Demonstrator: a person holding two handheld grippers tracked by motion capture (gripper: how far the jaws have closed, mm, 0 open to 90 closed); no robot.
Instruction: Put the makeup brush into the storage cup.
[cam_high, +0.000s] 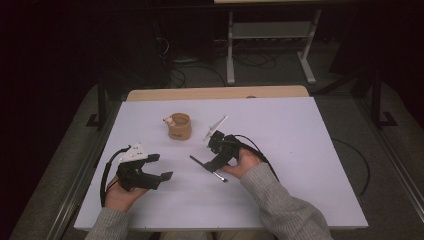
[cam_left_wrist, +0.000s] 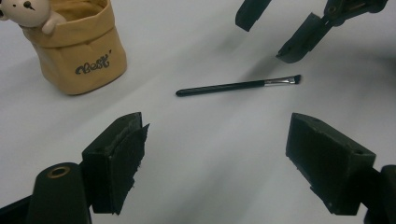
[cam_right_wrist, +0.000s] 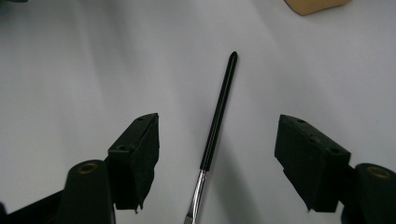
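A slim black makeup brush (cam_high: 196, 160) with a silver ferrule lies flat on the white table (cam_high: 300, 150). My right gripper (cam_high: 210, 162) hovers just over it, jaws open. In the right gripper view the brush (cam_right_wrist: 217, 126) runs up the gap between the pads of the right gripper (cam_right_wrist: 217, 158), touching neither. My left gripper (cam_high: 161, 167) stands open and empty at the near left. From the left gripper (cam_left_wrist: 215, 154) view, the brush (cam_left_wrist: 233, 86) lies ahead, with the right gripper (cam_left_wrist: 275, 30) beyond its bristle end. A tan pouch (cam_high: 180, 127) with a small bear figure (cam_left_wrist: 25, 11) stands behind.
The pouch (cam_left_wrist: 81, 51) reads "Best" and stands upright at the table's middle back. A wooden strip (cam_high: 215, 93) borders the far edge. Beyond it a metal stand (cam_high: 270, 35) and cables sit on the dark floor. Bare white tabletop spreads to the right.
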